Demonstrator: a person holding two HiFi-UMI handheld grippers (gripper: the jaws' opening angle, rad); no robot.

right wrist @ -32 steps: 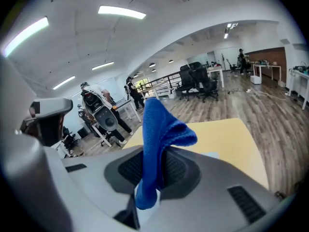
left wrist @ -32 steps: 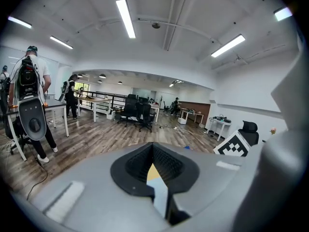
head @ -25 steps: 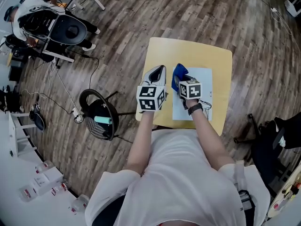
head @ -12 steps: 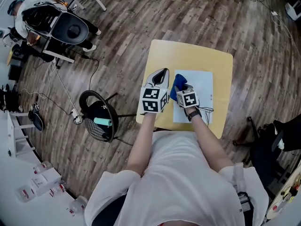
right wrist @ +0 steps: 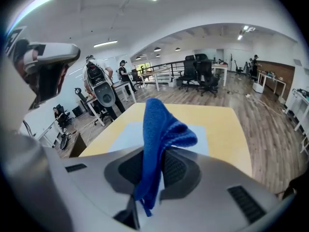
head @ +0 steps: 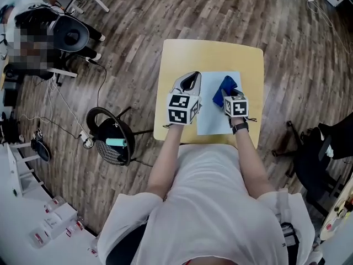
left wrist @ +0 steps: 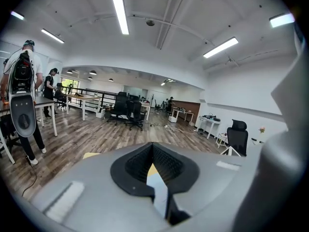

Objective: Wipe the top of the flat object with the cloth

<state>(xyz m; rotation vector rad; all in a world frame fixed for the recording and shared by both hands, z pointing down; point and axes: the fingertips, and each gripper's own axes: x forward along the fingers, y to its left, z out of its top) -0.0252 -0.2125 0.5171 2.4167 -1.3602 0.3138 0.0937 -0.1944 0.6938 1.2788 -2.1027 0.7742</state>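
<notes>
In the middle of the head view, the right hand-held gripper (head: 228, 95) pinches a blue cloth (head: 226, 85) over the upper right part of a pale sheet (head: 214, 118) that lies flat on the yellow desk (head: 215, 57). The cloth stands up in a fold from between its jaws. The left hand-held gripper (head: 191, 82), jaws pressed together, sits at the sheet's left edge.

Black chair (head: 113, 150), wood floor (head: 165, 15)
</notes>
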